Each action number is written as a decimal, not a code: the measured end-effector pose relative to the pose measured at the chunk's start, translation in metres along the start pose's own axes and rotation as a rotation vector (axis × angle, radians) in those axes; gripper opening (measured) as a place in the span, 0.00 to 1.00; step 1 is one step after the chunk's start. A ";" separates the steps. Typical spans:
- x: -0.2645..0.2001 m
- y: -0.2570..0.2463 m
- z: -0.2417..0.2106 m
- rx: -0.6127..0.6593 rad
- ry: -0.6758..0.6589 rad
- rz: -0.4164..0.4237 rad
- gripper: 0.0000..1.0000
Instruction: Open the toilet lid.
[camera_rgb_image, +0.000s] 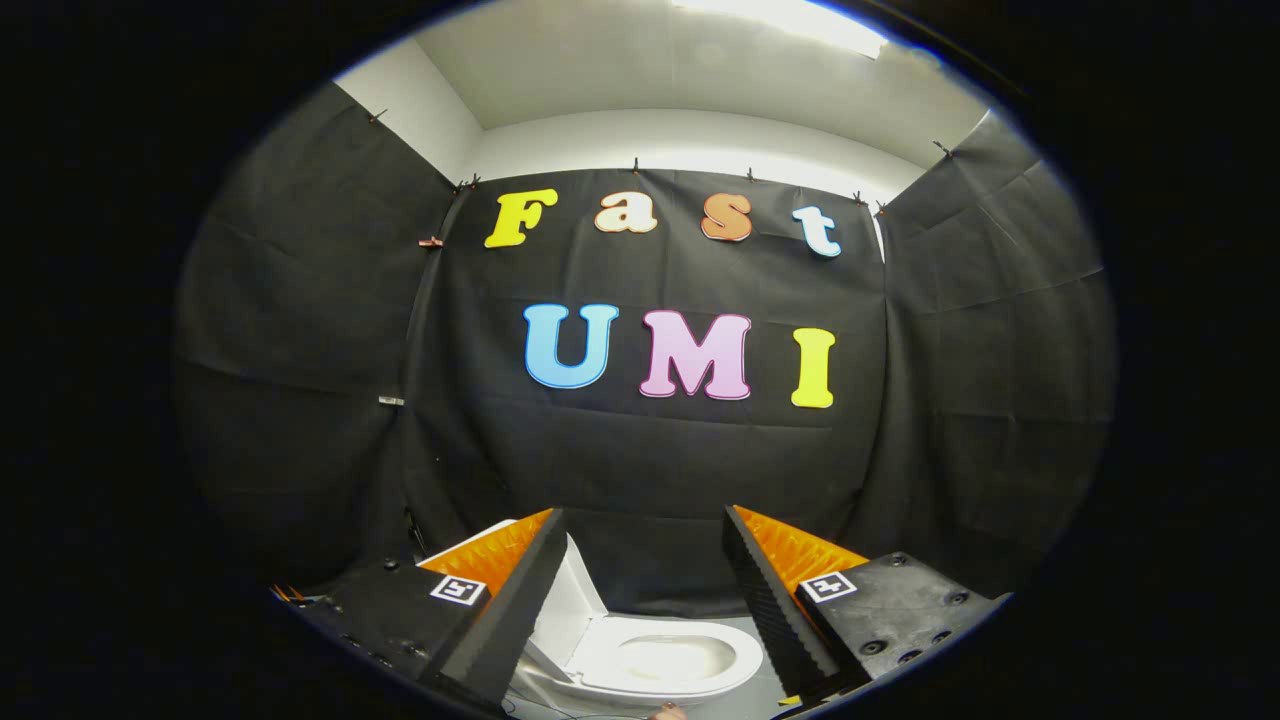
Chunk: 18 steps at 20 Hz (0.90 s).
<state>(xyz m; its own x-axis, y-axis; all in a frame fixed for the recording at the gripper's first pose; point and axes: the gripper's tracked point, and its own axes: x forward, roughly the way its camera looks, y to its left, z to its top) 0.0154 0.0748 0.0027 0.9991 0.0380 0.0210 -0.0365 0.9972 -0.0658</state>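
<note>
A white toilet (660, 660) stands low between and beyond my fingers, its seat and bowl showing. Its white lid (572, 600) stands upright on the left side of the bowl, partly hidden behind my left finger. My gripper (645, 530) is open, held above the toilet and apart from it, with nothing between the fingers. Both fingers (500, 620) are black ribbed wedges with orange sides.
Black cloth walls close in behind the toilet and on both sides. Grey floor (740, 700) shows around the toilet's base. A white ceiling with a bright light (790, 20) is overhead.
</note>
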 end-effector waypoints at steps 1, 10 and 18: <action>0.000 -0.001 -0.001 -0.003 0.000 -0.009 0.98; -0.004 -0.002 0.011 -0.012 -0.038 -0.043 0.98; -0.001 0.023 0.003 -0.074 -0.025 -0.025 0.97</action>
<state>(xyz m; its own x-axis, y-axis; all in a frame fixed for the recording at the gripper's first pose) 0.0133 0.0981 0.0043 0.9987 0.0159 0.0488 -0.0090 0.9904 -0.1380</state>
